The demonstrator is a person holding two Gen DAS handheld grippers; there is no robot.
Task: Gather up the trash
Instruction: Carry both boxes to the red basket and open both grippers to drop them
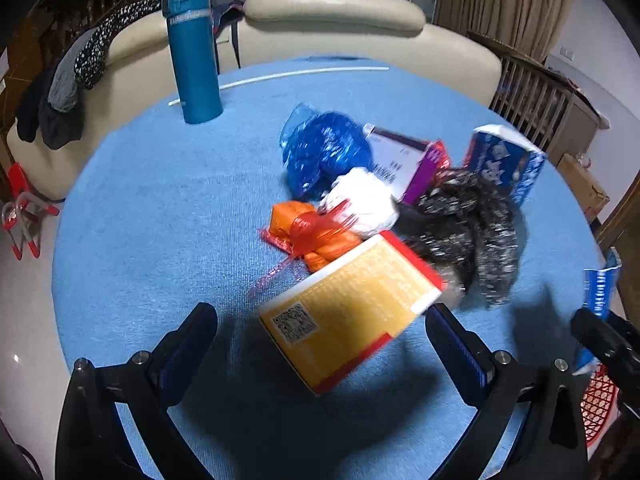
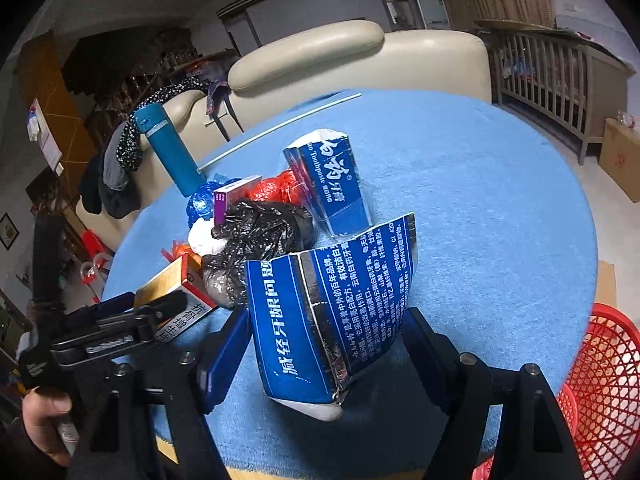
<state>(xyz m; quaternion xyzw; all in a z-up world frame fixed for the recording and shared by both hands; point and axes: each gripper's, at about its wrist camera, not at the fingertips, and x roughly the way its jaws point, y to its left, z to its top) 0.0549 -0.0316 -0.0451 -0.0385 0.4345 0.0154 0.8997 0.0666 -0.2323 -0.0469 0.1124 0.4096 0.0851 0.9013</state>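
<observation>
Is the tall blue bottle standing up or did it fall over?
Standing up. The tall blue bottle rests on its base on the blue table, lid on top, apart from the trash pile.

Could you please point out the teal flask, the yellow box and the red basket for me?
teal flask (image 1: 195,60): left wrist view, middle of its upright body.
yellow box (image 1: 348,312): left wrist view, its printed yellow face.
red basket (image 2: 600,380): right wrist view, its mesh wall.

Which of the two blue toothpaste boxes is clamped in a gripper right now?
The torn, flattened blue toothpaste box sits between the right gripper's fingers; the other blue toothpaste box stands untouched on the blue table.
</observation>
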